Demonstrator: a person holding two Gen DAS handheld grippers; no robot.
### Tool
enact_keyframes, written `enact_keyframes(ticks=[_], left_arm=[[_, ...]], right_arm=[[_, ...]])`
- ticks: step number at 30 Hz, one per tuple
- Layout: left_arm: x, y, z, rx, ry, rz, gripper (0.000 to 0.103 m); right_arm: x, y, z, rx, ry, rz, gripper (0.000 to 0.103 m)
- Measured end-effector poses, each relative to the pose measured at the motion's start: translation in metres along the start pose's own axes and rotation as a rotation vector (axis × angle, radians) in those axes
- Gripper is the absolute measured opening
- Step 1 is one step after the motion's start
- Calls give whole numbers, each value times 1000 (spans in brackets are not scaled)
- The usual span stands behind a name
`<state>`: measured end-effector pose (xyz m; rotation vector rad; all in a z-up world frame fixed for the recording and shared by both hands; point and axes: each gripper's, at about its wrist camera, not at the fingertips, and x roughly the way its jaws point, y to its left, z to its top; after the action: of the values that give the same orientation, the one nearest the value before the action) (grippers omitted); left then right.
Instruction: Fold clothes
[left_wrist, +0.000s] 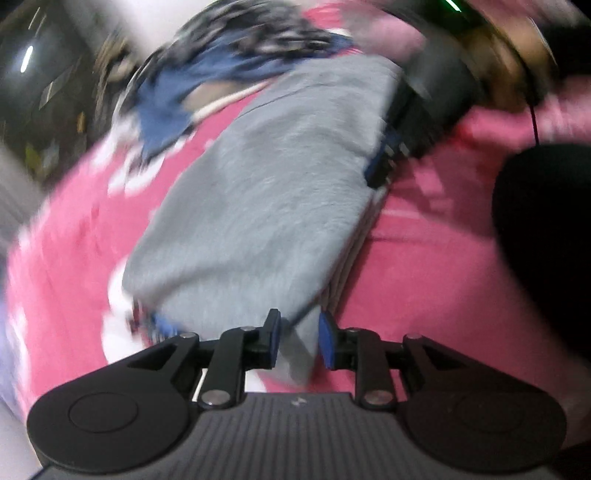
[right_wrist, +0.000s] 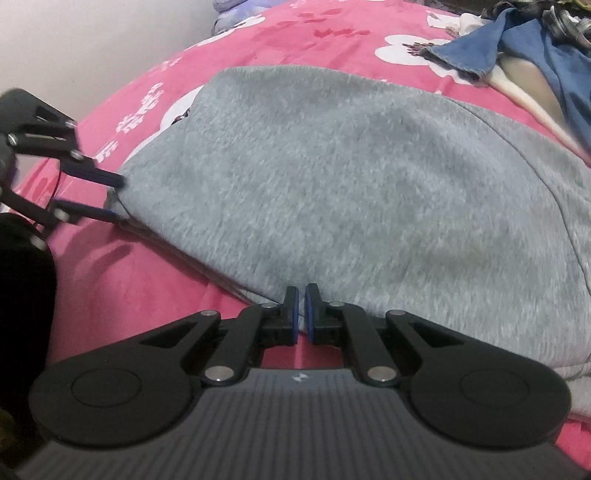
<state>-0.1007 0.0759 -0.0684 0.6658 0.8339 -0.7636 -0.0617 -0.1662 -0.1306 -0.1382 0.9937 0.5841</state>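
A grey fleece garment (left_wrist: 258, 203) (right_wrist: 351, 184) lies folded flat on a pink flowered bedcover (right_wrist: 129, 288). In the blurred left wrist view, my left gripper (left_wrist: 298, 332) stands open, with a corner of the garment in the gap between its blue pads. The right wrist view shows that left gripper (right_wrist: 116, 197) at the garment's left corner, fingers apart. My right gripper (right_wrist: 301, 295) is shut on the garment's near edge. The left wrist view has the right gripper (left_wrist: 380, 170) at the garment's far right edge.
A blue cloth (right_wrist: 472, 55) (left_wrist: 173, 107) and a patterned heap of clothes (left_wrist: 251, 33) lie beyond the garment. A lavender cloth (right_wrist: 236, 11) sits by the pale wall (right_wrist: 74, 44). A dark shape (left_wrist: 546, 221) fills the right side of the left wrist view.
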Motion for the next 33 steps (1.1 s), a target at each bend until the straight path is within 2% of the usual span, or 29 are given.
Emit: enact_keyframes(ticks=[3, 6, 8, 9, 11, 15, 17, 19, 20, 21, 24, 26, 27, 28, 31, 33], left_arm=[[-17, 30, 1, -258, -52, -53, 25], [-13, 53, 9, -489, -132, -118, 25], [4, 55, 17, -579, -125, -115, 25], [15, 50, 20, -576, -78, -75, 25], [43, 30, 21, -509, 59, 27, 24], [52, 3, 20, -454, 73, 160, 23], [52, -2, 21, -461, 70, 194, 23], [51, -1, 19, -499, 57, 195, 23], [50, 0, 17, -514, 49, 190, 23], [49, 1, 15, -529, 42, 185, 23], [48, 5, 11, -564, 27, 170, 23], [50, 5, 11, -576, 25, 173, 23], [51, 4, 11, -578, 25, 175, 23], [53, 4, 11, -581, 25, 178, 23], [53, 4, 9, -601, 19, 180, 23], [52, 4, 7, -612, 12, 177, 23]], right_arm=[[-3, 0, -3, 16, -19, -3, 3], [-3, 4, -4, 15, -27, -17, 3], [-5, 7, -5, -1, -29, -31, 3], [-5, 8, -5, -11, -32, -37, 3], [-6, 9, -6, -23, -33, -45, 3], [-19, 11, 8, -42, -20, -37, 4], [-39, 13, 28, -53, -105, -7, 4], [-44, 7, 45, -42, -166, -16, 5], [-36, -3, 49, -28, -158, -48, 5], [-27, -13, 53, -14, -145, -80, 6], [20, -55, 41, 35, -4, -200, 6], [11, -56, 59, 97, 20, -208, 6], [3, -47, 71, 86, -10, -238, 10], [-8, -35, 85, 69, -74, -214, 10], [-10, 1, 125, 29, -148, -31, 10], [13, 40, 150, -84, -142, 107, 10]])
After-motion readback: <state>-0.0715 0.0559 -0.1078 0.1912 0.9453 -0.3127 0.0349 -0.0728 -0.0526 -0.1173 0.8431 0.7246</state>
